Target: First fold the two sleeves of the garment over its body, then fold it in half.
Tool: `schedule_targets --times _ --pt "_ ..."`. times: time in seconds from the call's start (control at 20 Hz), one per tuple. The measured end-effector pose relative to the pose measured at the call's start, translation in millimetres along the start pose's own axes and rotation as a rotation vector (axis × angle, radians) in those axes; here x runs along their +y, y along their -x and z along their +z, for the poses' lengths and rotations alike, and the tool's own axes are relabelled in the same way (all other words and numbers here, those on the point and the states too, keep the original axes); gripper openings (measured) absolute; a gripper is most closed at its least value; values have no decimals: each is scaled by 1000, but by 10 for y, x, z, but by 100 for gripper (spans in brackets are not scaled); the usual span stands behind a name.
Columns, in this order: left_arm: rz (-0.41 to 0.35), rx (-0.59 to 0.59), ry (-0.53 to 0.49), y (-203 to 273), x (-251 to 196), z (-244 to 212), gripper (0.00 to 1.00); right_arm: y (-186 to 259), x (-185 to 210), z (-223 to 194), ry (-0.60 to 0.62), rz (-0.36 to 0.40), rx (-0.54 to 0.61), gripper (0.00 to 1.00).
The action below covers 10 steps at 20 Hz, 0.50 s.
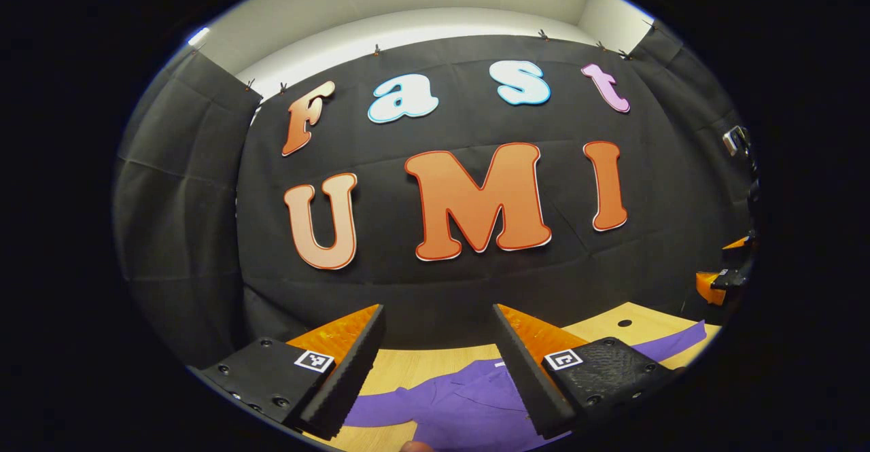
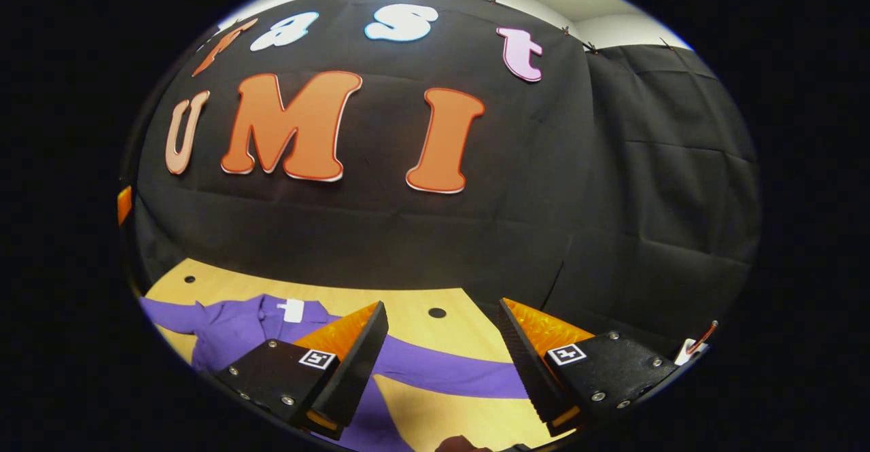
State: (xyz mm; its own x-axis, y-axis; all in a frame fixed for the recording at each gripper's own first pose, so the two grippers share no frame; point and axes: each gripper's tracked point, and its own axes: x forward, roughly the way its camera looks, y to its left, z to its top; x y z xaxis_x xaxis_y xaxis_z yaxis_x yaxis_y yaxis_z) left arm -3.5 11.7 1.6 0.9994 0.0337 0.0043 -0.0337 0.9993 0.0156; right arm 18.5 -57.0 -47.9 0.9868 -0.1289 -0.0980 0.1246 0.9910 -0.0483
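While you hold both tools above the desk, the two views differ: your left gripper view catches the other gripper (image 1: 724,282) at its far right edge, up against the wall cloth; your right gripper view has the garment's white neck label (image 2: 293,310)
Left gripper (image 1: 438,357): fingers spread wide, nothing between them; purple garment (image 1: 462,408) lies on the desk (image 1: 421,363) below and between them, a sleeve (image 1: 673,340) running off past the right finger
Right gripper (image 2: 442,357): fingers wide apart, gripping nothing; a long sleeve (image 2: 448,370) stretches across the wood beneath the gap, the body bunched to the left behind the left finger
Garment: purple, rumpled at the collar, sleeves spread out flat, not yet folded
Desk: pale wood with small dark holes (image 2: 437,313)
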Motion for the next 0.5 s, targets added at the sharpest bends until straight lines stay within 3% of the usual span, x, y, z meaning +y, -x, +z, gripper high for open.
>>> schedule_targets --times 0.05,0.1,0.3,0.5 --pt "5 3 -1 -2 9 -22 96 -32 -61 -65 4 -13 12 97" --pt "10 7 -3 -4 24 -24 100 -66 -128 -142 8 -26 30 97" --pt "24 4 -16 -9 28 7 96 -212 -352 -560 45 -67 121 97" --pt "40 14 -21 14 16 -13 100 -357 -610 -893 54 -102 200 98"
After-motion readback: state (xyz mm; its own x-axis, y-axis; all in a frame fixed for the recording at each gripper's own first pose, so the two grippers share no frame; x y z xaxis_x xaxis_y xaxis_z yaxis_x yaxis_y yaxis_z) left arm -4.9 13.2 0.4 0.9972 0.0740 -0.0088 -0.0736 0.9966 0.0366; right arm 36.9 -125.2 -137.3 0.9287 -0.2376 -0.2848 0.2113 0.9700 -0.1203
